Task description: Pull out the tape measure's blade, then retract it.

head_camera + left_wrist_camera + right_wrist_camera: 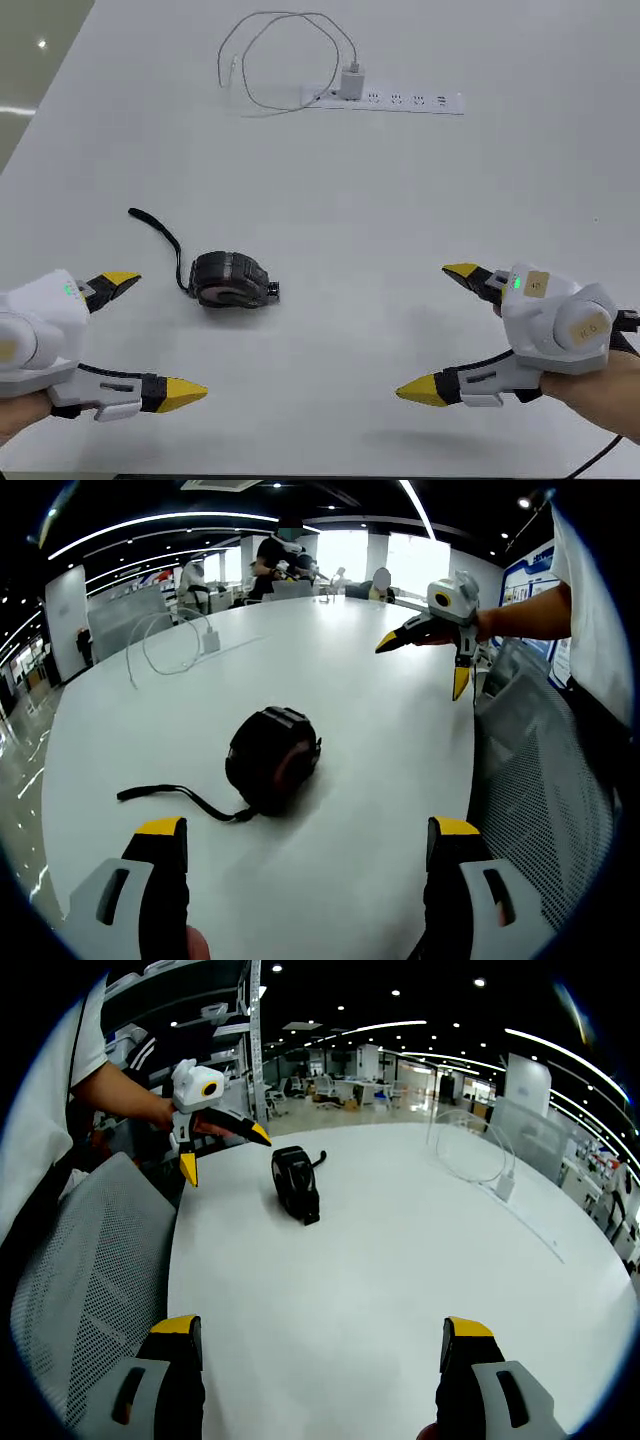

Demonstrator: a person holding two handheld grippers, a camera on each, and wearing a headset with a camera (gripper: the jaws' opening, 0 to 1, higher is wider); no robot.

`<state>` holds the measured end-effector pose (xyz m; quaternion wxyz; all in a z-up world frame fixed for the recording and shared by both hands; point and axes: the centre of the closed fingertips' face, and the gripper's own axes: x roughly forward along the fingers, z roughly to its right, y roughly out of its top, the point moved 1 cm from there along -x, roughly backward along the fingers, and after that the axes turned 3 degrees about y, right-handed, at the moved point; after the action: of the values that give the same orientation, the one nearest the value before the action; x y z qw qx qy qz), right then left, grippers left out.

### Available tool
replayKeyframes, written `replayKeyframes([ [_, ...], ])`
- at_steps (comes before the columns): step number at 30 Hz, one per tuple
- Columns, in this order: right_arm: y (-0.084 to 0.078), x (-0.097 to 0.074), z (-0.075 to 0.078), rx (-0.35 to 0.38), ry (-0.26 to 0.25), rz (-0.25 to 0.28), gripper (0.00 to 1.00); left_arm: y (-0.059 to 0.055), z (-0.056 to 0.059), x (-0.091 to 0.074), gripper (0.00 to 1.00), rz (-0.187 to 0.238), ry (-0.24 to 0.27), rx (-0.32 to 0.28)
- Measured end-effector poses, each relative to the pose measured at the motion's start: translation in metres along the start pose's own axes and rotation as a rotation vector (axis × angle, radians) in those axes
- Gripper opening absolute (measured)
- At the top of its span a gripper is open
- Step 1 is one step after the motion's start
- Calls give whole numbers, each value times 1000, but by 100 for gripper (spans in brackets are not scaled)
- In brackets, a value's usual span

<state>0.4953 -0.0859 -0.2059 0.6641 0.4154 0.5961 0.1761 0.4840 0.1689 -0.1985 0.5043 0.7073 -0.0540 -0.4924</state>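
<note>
A black tape measure [231,281] lies on the white table [400,200], its black wrist strap [160,235] trailing up and left; no blade is out. It sits ahead of the left jaws [270,760] and farther off in the right gripper view [296,1185]. My left gripper [160,335] stands open just left of it, yellow tips apart, nothing between them [300,828]. My right gripper [437,330] is open at the right, well away from the tape measure, and holds nothing [320,1328].
A white power strip [390,99] with a plugged charger and looped white cable [280,60] lies at the far side. The table edge runs along the upper left. A grey mesh chair [80,1280] stands at the near edge. People stand in the background.
</note>
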Motion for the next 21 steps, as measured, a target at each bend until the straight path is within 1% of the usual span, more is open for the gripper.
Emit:
replayKeyframes([
  [3, 1, 4, 1, -7, 7, -4, 98, 3, -3, 2, 98, 0, -4, 10],
  [12, 5, 13, 5, -29, 29, -16, 98, 8, -13, 8, 97, -11, -12, 49],
  [17, 6, 19, 5, -54, 45, -33, 98, 11, -16, 13, 96, -21, -26, 73],
  [21, 9, 21, 8, -63, 53, -36, 98, 13, -17, 16, 95, -29, -39, 91],
])
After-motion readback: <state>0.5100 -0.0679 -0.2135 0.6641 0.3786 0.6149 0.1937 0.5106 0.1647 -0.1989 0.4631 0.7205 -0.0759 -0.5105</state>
